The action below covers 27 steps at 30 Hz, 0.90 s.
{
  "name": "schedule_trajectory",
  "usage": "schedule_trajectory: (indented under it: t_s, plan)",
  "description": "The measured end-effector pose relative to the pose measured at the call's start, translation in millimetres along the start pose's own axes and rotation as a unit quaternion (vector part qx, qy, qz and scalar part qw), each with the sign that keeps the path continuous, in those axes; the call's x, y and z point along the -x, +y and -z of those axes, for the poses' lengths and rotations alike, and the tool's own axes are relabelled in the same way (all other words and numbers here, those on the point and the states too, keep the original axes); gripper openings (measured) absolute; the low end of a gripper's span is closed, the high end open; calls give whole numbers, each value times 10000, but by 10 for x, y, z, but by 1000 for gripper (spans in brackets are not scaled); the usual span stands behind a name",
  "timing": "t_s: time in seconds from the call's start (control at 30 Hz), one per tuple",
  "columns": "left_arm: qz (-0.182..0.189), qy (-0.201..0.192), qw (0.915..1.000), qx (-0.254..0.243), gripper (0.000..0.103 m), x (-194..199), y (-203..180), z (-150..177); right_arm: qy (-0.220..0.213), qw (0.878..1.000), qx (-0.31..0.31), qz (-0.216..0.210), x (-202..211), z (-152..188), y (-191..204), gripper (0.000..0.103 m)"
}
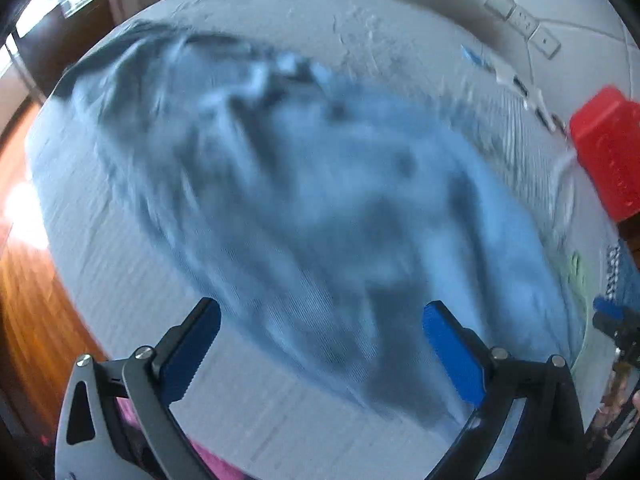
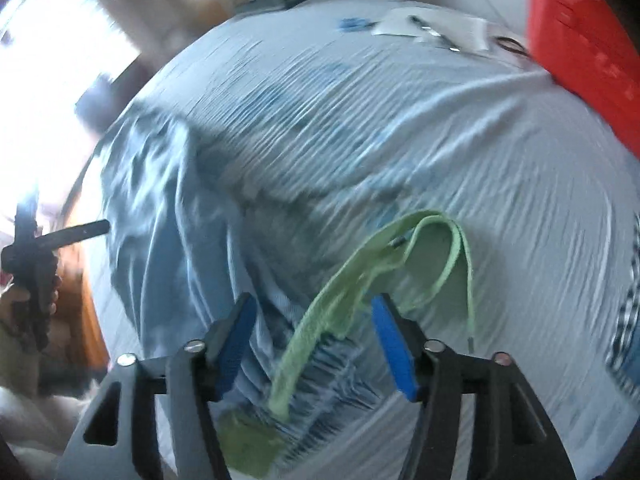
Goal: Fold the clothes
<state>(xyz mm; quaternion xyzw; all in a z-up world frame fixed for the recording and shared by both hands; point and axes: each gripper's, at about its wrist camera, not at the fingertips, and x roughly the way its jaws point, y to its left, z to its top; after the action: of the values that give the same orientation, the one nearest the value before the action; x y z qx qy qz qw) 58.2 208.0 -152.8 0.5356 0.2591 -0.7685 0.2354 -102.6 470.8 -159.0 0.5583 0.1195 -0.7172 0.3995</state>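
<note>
Pale bed (image 1: 120, 280) bears blue garment (image 1: 304, 200), red basket (image 1: 608, 148).

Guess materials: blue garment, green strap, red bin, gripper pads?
Blue garment: soft woven cloth, matte; it creases and shows a fine weave, though motion blur hides detail.
Green strap: flat knit or woven band, likely elastic trim; limp loop.
Red bin: rigid plastic, slightly glossy, perforated side.
Pads: blue ridged plastic or rubber; cannot tell which.

Matt blue cloth garment (image 1: 304, 208), glossy wood floor (image 1: 28, 280)
</note>
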Motion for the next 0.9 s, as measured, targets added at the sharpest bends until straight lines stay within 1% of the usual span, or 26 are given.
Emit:
schedule_trajectory:
  t_s: [0.03, 0.07, 0.1, 0.17, 0.23, 0.3, 0.33, 0.4, 0.47, 0.57, 0.6, 0.67, 0.73, 0.83, 0.9]
  plan:
    - [5, 16, 10000, 19, 103, -4, -95, 111, 53, 9999, 128, -4, -16, 21, 8, 68]
    - [11, 32, 10000, 38, 103, -8, -190, 222, 91, 9997, 229, 17, -21, 50, 13, 74]
    - [50, 50, 10000, 35, 103, -20, -277, 306, 108, 9995, 291, 74, -9, 90, 12, 74]
    - [109, 43, 9999, 28, 103, -38, -436, 442, 118, 9990, 415, 153, 30, 171, 7, 74]
    - [31, -45, 9999, 135, 103, -3, -569, 583, 51, 9984, 554, 115, 119, 248, -26, 68]
    - [-33, -133, 9996, 259, 103, 47, -704, 738, 66, 9972, 729, 145, 153, 297, -118, 32]
    - [-46, -179, 9993, 323, 103, 84, -777, 829, 95, 9970, 760, 80, 150, 310, -189, 25]
    - [-174, -273, 9984, 468, 103, 127, -930, 1002, 150, 9957, 915, -43, 144, 331, -308, 24]
    - [-338, -370, 9961, 721, 103, 153, -1076, 1198, 147, 9927, 1185, -178, 152, 352, -386, 24]
    - [-570, -489, 9883, 1326, 103, 192, -1309, 1491, 98, 9830, 1759, -520, 141, 377, -506, 26]
    - [-631, -496, 9855, 1495, 103, 198, -1385, 1583, 109, 9797, 1911, -597, 134, 384, -538, 29]
    - [-727, -474, 9800, 1790, 103, 202, -1535, 1766, 128, 9725, 2204, -747, 126, 402, -595, 31]
    - [-803, -414, 9761, 1977, 103, 199, -1705, 1917, 130, 9650, 2465, -884, 150, 437, -621, 35]
    - [-1073, -634, 9690, 2131, 103, 265, -1906, 2057, 135, 9546, 2757, -1122, 164, 470, -625, 38]
    - [-1067, -753, 9654, 2258, 103, 343, -1955, 2107, 177, 9481, 2931, -1221, 141, 482, -602, 38]
